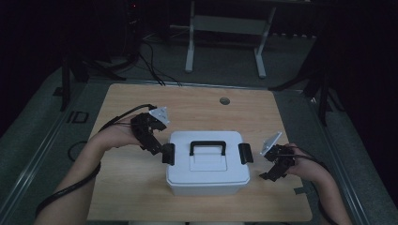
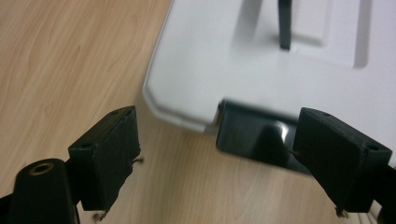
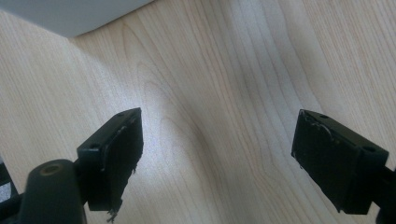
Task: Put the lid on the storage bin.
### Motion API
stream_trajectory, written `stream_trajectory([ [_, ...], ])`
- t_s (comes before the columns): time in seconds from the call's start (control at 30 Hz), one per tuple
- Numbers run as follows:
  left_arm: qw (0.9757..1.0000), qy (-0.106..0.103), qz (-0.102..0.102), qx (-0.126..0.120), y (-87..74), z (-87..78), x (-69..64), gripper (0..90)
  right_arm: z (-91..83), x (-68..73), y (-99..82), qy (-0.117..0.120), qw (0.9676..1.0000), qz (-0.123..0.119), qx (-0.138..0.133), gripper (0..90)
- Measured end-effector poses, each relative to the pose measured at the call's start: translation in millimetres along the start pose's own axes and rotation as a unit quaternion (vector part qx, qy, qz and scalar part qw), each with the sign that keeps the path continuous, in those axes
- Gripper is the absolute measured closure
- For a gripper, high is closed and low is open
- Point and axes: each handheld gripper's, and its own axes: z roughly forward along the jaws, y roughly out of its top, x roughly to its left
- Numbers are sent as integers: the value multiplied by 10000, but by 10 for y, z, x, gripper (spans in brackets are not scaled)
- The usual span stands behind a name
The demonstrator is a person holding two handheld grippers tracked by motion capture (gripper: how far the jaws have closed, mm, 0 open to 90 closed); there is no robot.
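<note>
While jaws gape wide, left gripper (image 2: 219, 154) faces box (image 2: 261, 60) latch (image 2: 257, 137); right gripper (image 3: 217, 154) empty.

I am looking at a white plastic storage box (image 1: 208, 164) sitting upright near the middle of the wooden table, a little toward the near edge. Its lid is lying closed and flat on top, with rounded corners. A black carrying handle (image 1: 208, 146) is lying folded down in a shallow recess at the lid's centre. A black latch (image 1: 168, 153) is hanging on the box's left side and a matching black latch (image 1: 245, 153) on its right side, both sitting down against the lid's edges.
</note>
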Motion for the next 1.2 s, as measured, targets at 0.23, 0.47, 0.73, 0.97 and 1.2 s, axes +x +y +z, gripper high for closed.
stream_trajectory([
  [0.23, 9998, 84, -181, -54, -207, -40, 32, 149, 17, -5, -28, -28, 10000, 60, -62, 163],
  [0.47, 9994, 123, -330, -75, -432, -85, 57, 149, 44, -9, -76, -52, 9999, 111, -87, 163],
  [0.73, 9986, 145, -478, -186, -667, -137, 78, 149, 55, -11, -102, -103, 9996, 213, -142, 163],
  [0.97, 9972, 171, -693, -223, -897, -94, 79, 149, 88, -12, -147, -98, 9993, 280, -208, 163],
  [1.2, 9959, 129, -864, -251, -1107, 10, 73, 149, 99, -23, -185, -153, 9988, 371, -295, 163],
])
